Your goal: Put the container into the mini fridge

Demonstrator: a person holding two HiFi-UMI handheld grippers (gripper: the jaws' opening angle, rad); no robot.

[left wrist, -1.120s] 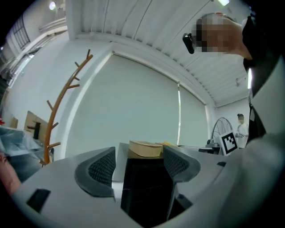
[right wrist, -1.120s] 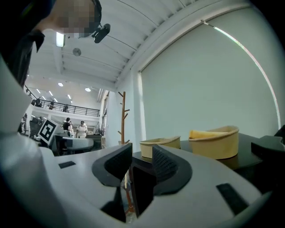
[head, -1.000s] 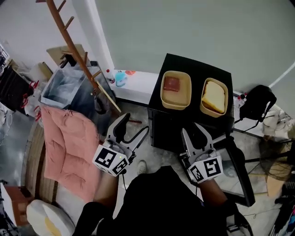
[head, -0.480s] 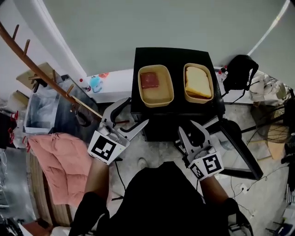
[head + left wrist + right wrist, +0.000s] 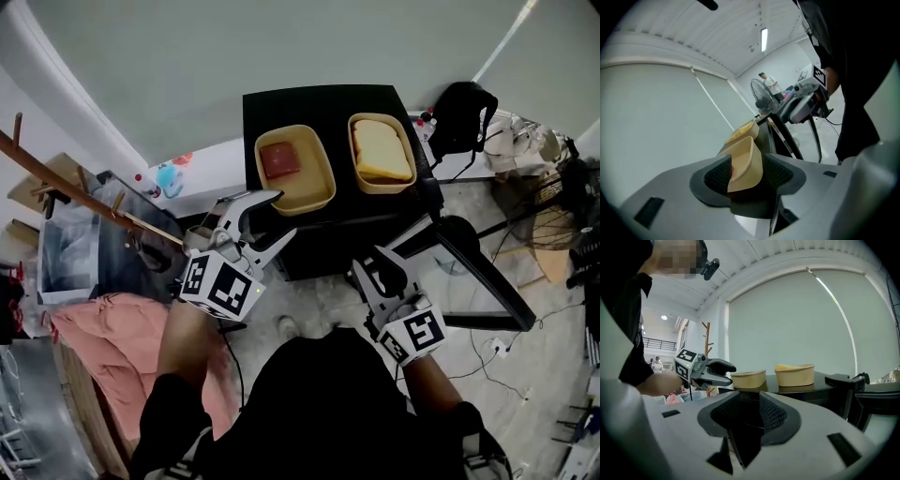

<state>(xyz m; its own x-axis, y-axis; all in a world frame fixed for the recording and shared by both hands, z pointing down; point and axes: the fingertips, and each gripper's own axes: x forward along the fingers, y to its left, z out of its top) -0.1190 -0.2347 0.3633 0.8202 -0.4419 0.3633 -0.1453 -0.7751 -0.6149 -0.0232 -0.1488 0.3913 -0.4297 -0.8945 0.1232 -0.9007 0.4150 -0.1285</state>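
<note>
Now, head view, mini fridge: the mini fridge point(image 5: 337, 103) is a black box against the wall. Its door point(image 5: 483, 281) looks swung open off the front right corner, and the inside is hidden.
Head view, container: the container point(image 5: 314, 185) is on the left half of the fridge top, close to the front edge. A second container point(image 5: 384, 185) sits just beside it on the right half.
Head view, left gripper: the left gripper point(image 5: 288, 213) has its tips at the container's front left corner.
Head view, right gripper: the right gripper point(image 5: 373, 262) is low before the fridge front, well apart from both containers.
Left gripper view, jaws: they are rolled sideways, partway apart, and have just been closing. The container's point(image 5: 745, 164) near end shows in the gap, and the pads are not clearly pressing it.
Left gripper view, container's look: shallow and tan, with a thin sloping wall and rounded corners. It has no lid, and a red slab lies inside.
Right gripper view, jaws: a narrow gap with nothing in it, only the dark fridge front beyond.
Right gripper view, fridge top: both containers stand level. The second one holds a yellow slice.
Progress: early, as I judge it. The door seems open and the container is not yet lifted. Gripping, lifting, carrying it inside and letting go remain.
</note>
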